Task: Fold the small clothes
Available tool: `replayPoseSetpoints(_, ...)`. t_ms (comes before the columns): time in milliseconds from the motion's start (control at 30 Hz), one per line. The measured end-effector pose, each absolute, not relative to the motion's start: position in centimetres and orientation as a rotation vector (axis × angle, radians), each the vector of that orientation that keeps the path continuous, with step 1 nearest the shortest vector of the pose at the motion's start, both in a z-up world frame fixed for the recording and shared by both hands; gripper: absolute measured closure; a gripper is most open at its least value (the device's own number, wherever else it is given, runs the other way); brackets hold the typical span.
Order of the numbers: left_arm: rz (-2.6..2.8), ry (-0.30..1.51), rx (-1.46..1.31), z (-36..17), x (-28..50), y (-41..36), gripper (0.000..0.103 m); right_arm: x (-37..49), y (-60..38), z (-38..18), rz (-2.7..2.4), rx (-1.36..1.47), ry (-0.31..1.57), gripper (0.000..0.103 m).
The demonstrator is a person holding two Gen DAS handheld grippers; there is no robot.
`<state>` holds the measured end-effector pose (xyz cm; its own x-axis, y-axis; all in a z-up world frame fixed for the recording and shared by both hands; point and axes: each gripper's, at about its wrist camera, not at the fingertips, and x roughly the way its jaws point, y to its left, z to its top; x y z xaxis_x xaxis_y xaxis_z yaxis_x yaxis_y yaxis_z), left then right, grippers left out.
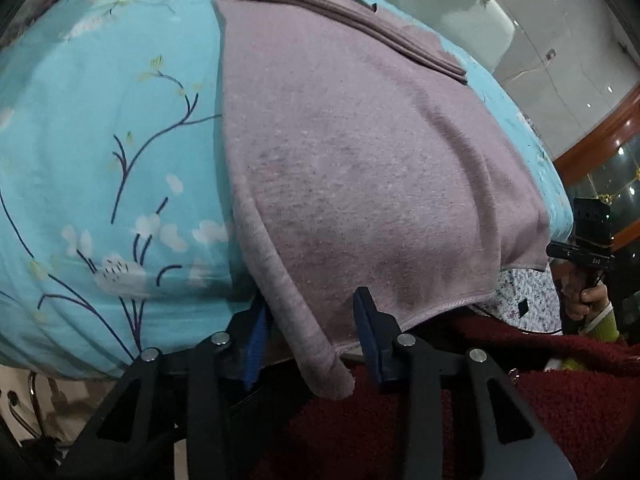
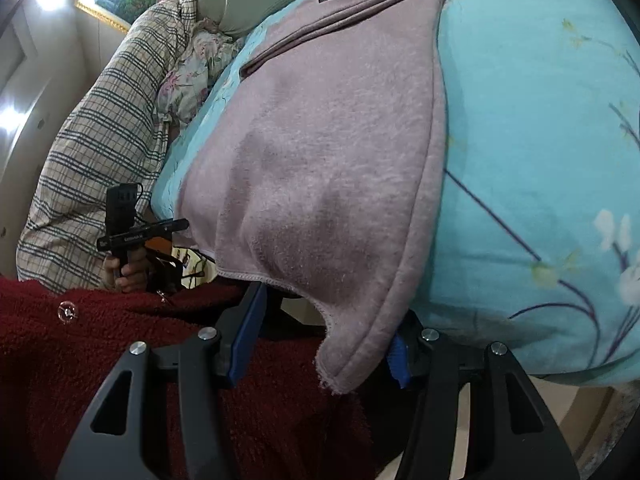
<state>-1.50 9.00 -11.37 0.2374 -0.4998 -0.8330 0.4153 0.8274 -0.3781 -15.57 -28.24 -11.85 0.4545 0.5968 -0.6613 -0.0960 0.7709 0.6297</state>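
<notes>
A mauve knit garment (image 1: 352, 168) lies on a turquoise floral bedsheet (image 1: 104, 128), its far part folded into layers. Its near hem hangs over the bed's front edge. My left gripper (image 1: 312, 320) is open, its blue-padded fingers (image 1: 366, 320) on either side of the garment's left hem corner, which droops between them. In the right wrist view the same garment (image 2: 332, 152) hangs over the edge. My right gripper (image 2: 324, 332) is open around the right hem corner; its right finger is partly hidden behind the cloth.
A dark red fleece (image 1: 520, 392) on the person lies below the bed edge. A plaid blanket (image 2: 104, 152) and floral pillows (image 2: 188, 80) sit on the bed to the left. Each gripper's handle and the hand on it show in the other's view (image 1: 584, 248), (image 2: 132, 236).
</notes>
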Motion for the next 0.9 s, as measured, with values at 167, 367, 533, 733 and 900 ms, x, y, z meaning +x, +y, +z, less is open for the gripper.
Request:
replayPoseSetpoints(167,-0.656,1.183,-0.054,-11.5,-1.3,8.7,0.096,-16.1,-28.4,-11.7,0.425,0.541,1.013,0.081)
replayPoseSetpoints(367,-0.724,1.07,-0.084,-9.1,-2.9,8.9,0.099,-16.6,-28.3,-9.8,0.491,0.596,0.914,0.095)
replayPoseSetpoints(533,-0.727,0.942,-0.265,-5.6,-3.2,12.3,0.099,-16.9,-29.8,-6.9,0.582,0.705,0.724,0.095)
replayPoseSetpoints(733,-0.706,0.841,-0.363,-2.4,-2.5,14.9,0.099,-16.6,-30.9,-4.7,0.602,0.754,0.611,0.095)
replayPoseSetpoints(900,-0.702,0.789,-0.362,-0.3,-0.6,14.1,0.099,-14.9,-31.3,-2.1,0.582,0.735,0.526,0.095)
